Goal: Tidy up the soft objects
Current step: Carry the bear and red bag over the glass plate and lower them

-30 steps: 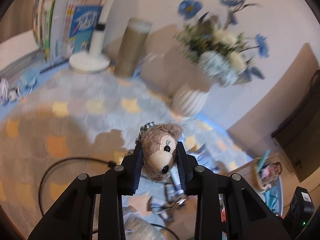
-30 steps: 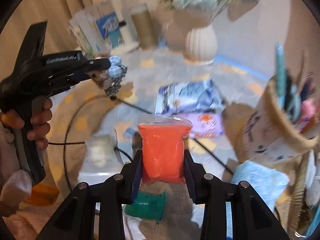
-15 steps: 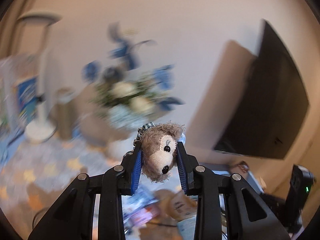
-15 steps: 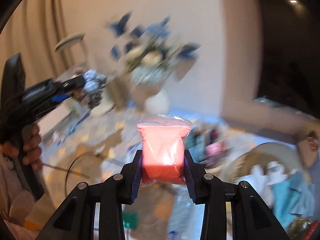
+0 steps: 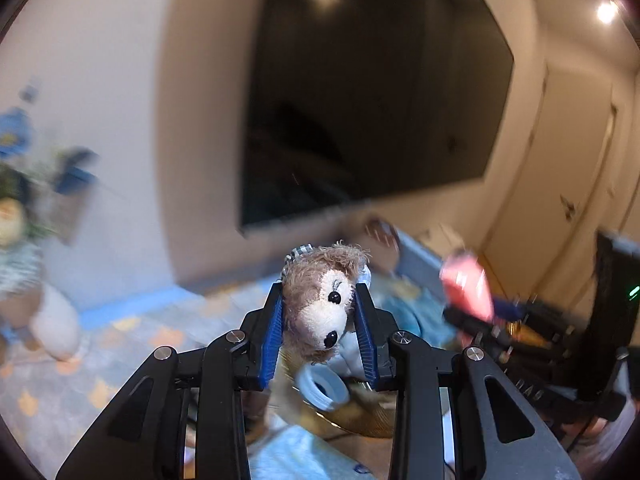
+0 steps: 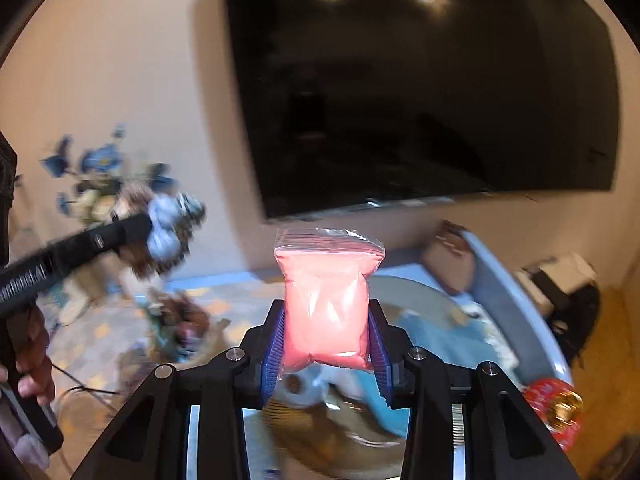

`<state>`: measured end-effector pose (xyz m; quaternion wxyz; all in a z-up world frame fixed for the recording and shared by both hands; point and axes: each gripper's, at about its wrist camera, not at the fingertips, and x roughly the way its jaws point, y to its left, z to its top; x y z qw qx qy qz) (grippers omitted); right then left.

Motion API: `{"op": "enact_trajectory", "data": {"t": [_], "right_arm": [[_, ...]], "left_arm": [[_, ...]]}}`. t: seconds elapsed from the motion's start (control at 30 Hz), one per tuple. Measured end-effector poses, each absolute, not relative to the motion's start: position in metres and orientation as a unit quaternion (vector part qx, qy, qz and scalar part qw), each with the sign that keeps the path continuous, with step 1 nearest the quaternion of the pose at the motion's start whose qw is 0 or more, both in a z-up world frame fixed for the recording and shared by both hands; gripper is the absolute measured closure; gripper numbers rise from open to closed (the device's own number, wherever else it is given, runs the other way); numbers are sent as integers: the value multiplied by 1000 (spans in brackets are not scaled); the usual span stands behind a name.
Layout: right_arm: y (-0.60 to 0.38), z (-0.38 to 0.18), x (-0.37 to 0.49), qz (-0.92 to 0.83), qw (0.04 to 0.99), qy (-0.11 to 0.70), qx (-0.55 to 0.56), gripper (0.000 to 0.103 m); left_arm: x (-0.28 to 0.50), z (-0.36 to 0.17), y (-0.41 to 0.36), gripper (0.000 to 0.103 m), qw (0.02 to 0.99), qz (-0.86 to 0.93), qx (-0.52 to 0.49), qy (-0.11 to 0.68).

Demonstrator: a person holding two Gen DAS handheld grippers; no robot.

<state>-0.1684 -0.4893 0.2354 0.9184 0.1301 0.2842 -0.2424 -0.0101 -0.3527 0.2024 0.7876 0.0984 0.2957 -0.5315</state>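
Note:
My left gripper (image 5: 320, 320) is shut on a small brown plush bear (image 5: 320, 304), held in the air with its face toward the camera. My right gripper (image 6: 326, 336) is shut on a clear zip bag of pink-orange filling (image 6: 326, 300), also held up. The pink bag (image 5: 466, 290) and right gripper show blurred at the right of the left wrist view. The left gripper with the plush (image 6: 160, 228) shows blurred at the left of the right wrist view. A round woven basket (image 6: 420, 292) holding soft blue and white items lies below both grippers.
A large black TV screen (image 6: 420, 92) hangs on the wall ahead. A white vase with blue flowers (image 5: 24, 208) stands at the left on the patterned tablecloth (image 5: 120, 340). A red object with a gold knob (image 6: 560, 404) sits at the right.
Both grippers have lifted and swung to the right, from over the table's middle toward the basket and TV. Each holds the same object as before.

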Motion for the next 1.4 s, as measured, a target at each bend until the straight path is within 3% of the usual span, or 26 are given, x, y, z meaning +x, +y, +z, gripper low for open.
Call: {"op": "enact_trajectory", "data": {"t": [0.4, 0.53, 0.6, 0.67, 0.7, 1.4], "right_arm": [[-520, 210, -182, -321, 886, 308, 133, 65], [-521, 206, -183, -315, 886, 311, 141, 64], [-523, 201, -182, -306, 885, 317, 151, 51], [-524, 197, -183, -305, 883, 318, 161, 31], [-525, 198, -184, -307, 884, 314, 164, 30], [-518, 193, -184, -289, 884, 330, 163, 30]], "left_arm": [[-44, 162, -403, 71, 738, -559, 171, 337], [-39, 160, -406, 61, 737, -552, 169, 352], [-36, 159, -404, 54, 738, -545, 166, 360], [-35, 159, -402, 38, 742, -539, 166, 363], [-34, 160, -401, 37, 743, -539, 164, 361], [-33, 154, -393, 37, 739, -529, 156, 386]]}}
